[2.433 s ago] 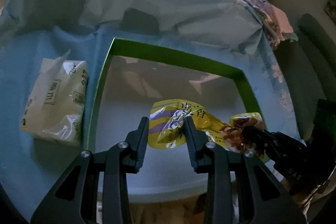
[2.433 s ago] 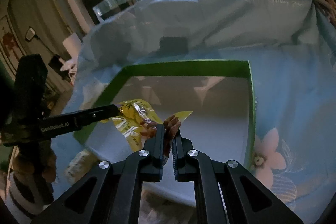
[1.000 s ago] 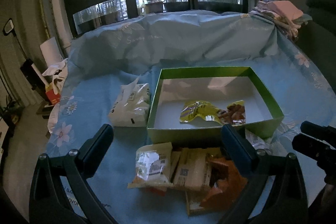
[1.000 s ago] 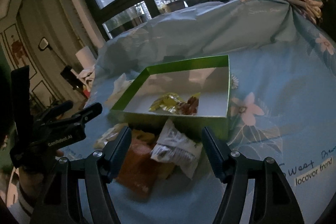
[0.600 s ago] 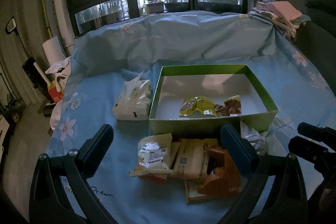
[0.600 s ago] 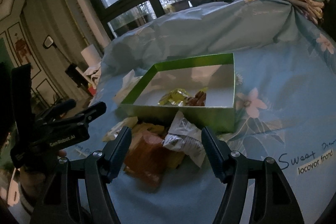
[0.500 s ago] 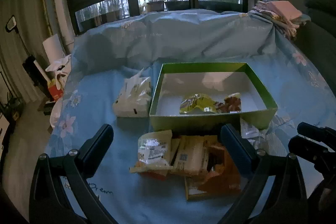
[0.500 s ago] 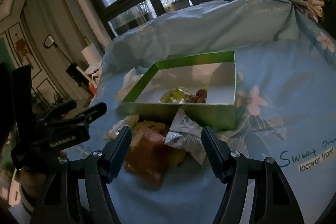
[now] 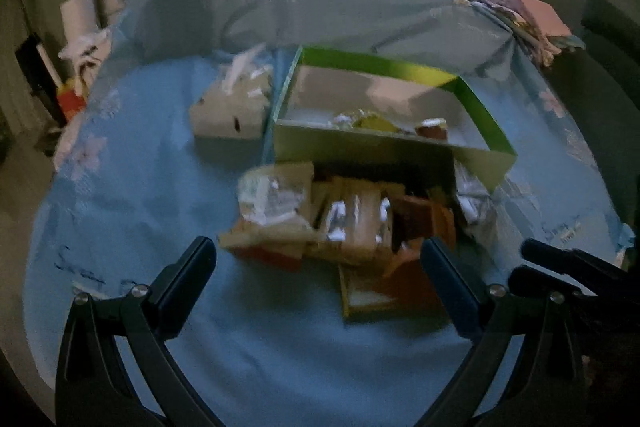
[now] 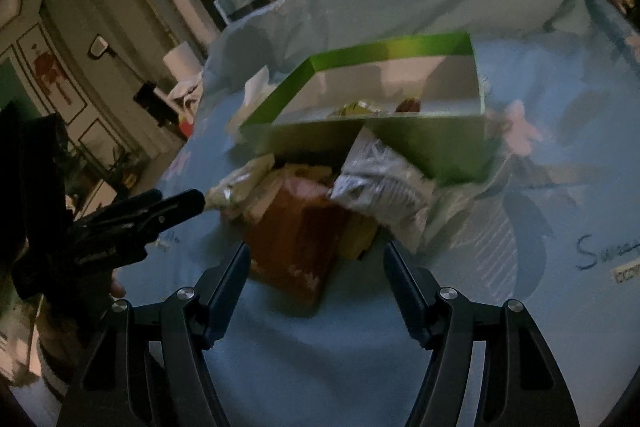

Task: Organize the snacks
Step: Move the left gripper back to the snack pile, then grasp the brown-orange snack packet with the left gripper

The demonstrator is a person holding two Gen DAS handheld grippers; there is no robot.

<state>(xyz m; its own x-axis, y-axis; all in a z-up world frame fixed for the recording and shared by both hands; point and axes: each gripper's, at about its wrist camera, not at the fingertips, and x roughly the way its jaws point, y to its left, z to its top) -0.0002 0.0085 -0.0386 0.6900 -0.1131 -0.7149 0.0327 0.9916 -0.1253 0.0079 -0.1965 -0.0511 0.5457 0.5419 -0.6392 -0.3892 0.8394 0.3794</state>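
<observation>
**Tongs drop toward the loose snack pile**

Both tongs have come down and closer to the heap since half a second ago. Left tongs (image 9: 318, 281) and right tongs (image 10: 316, 267) hang released, empty, bracketing the snack pile (image 9: 344, 223) just before the green box (image 9: 384, 147). Inside the box lies a yellow packet (image 9: 370, 121); a tissue pack (image 9: 230, 109) sits beside it. Next pick looks imminent, likely the orange packet (image 10: 296, 239) or white bag (image 10: 384, 187). Blue cloth (image 10: 520, 307) reads "Sweet"; snack labels blur.
</observation>
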